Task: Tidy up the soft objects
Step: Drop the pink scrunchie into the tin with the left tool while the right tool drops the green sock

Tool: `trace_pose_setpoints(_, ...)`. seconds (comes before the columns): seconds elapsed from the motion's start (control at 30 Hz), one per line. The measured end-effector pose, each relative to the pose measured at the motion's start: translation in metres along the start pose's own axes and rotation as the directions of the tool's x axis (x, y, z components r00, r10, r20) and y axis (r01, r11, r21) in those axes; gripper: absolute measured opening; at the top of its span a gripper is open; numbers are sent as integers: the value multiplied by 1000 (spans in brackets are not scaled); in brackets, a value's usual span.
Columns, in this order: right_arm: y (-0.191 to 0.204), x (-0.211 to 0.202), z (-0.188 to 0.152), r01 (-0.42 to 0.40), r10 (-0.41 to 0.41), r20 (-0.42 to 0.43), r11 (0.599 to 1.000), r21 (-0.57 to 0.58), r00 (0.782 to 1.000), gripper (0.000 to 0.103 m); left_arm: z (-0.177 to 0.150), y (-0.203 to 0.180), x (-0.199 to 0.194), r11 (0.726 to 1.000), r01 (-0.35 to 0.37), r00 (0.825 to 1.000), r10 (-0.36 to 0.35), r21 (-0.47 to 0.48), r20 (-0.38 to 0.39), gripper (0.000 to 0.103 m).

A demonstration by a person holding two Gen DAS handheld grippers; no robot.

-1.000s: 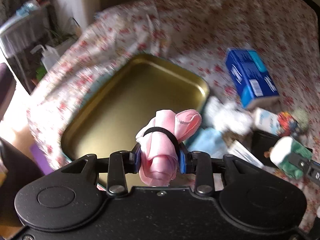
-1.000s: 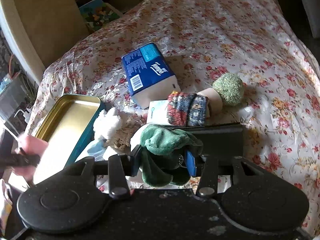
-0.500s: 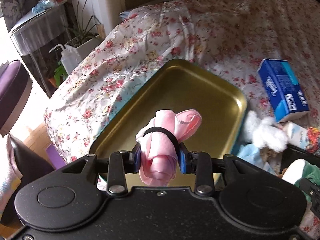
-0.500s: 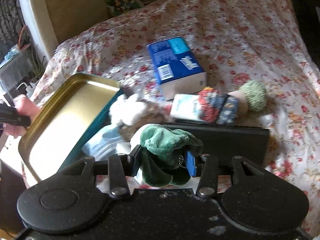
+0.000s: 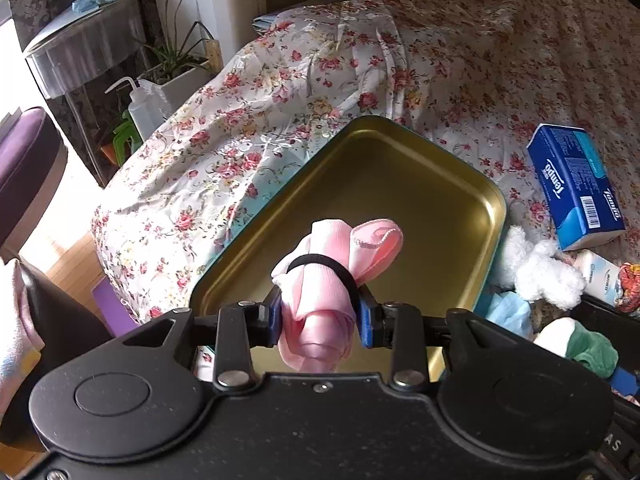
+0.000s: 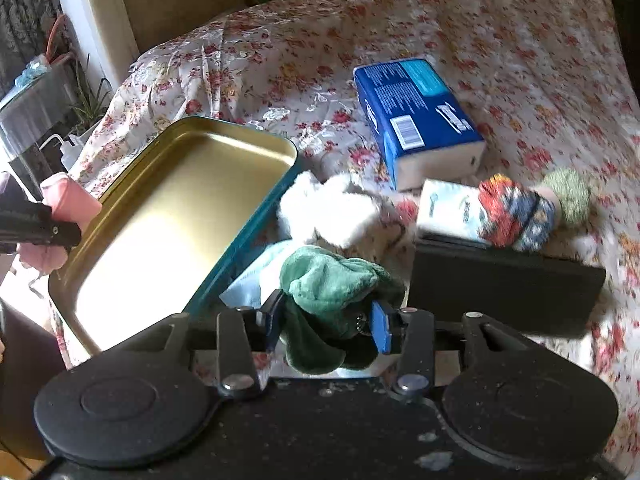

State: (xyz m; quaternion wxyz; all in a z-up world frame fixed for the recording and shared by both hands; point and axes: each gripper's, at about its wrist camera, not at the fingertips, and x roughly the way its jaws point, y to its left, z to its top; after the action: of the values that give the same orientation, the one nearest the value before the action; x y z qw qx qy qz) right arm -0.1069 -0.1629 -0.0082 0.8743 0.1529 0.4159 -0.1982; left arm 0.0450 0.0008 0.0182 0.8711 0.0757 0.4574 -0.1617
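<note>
A potted plant (image 5: pixel 176 60) stands at ten o'clock beside the floral bed (image 5: pixel 280 92). The left gripper (image 5: pixel 318 322) clamps a pink cloth roll (image 5: pixel 320 300) over the gold tin (image 5: pixel 400 184). The right gripper (image 6: pixel 326 320) pinches a green sock (image 6: pixel 332 280); tissue pack (image 6: pixel 416 112) at one o'clock.

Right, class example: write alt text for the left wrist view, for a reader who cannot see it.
The left gripper is shut on a pink cloth roll bound by a black hair tie, above an empty gold tin tray on a floral bedspread. To the right lie a blue tissue pack and a white fluffy item.
</note>
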Motion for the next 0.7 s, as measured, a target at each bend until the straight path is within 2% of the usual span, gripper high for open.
trace_pose_setpoints(0.17, 0, -19, 8, -7, 7, 38, 1000, 10, 999, 42, 2, -3, 0, 1000, 18, 1000, -18, -11, -10, 36)
trace_pose_setpoints(0.43, 41, -32, 65, -70, 72, 104, 997, -22, 992, 42, 3, 5, 5, 998, 1, 999, -3, -56, -34, 36)
trace_pose_setpoints(0.7, 87, -11, 106, -125, 128, 57, 991, -48, 990, 42, 7, 20, 7, 993, -42, 999, 38, -109, -39, 40)
